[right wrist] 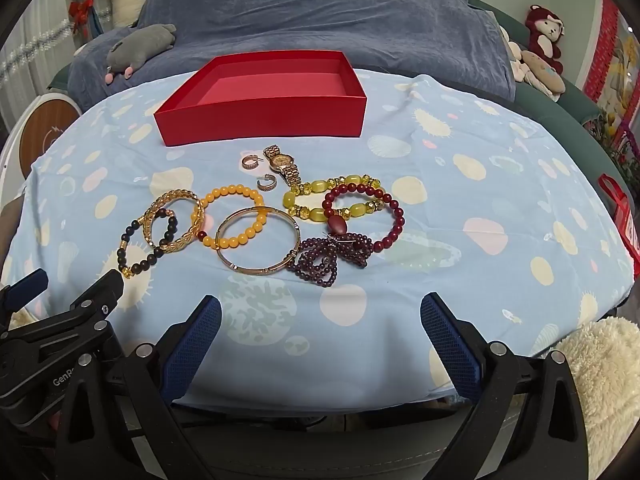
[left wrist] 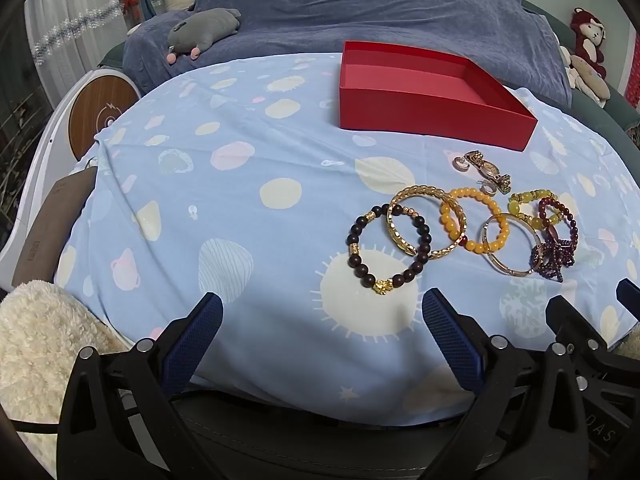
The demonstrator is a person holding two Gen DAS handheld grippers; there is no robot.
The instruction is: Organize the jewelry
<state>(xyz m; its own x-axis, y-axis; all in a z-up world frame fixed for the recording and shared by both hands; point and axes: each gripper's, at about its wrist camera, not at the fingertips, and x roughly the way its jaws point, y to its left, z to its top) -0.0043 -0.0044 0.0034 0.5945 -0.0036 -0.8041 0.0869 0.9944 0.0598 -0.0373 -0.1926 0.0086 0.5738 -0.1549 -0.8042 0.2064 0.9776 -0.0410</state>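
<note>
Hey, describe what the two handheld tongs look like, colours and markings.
Both tongs, left and right, have black plastic frames with silver bolts and blue cross-hatched pads. White lettering starting "Gen" marks the left one's side. A black cable runs beneath.

Jewelry [right wrist: 256, 220] before box [right wrist: 264, 120]

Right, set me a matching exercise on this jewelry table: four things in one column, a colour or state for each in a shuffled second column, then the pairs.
Things
1. box
2. round-bead bracelet by the thin bangle
3. watch
4. right gripper

Colour or state
A. gold-toned, lying just in front of the box
B. open, nothing between its fingers
C. red, empty
D. orange-yellow, overlapped by the bangle

Pairs: 1-C, 2-D, 3-A, 4-B
</note>
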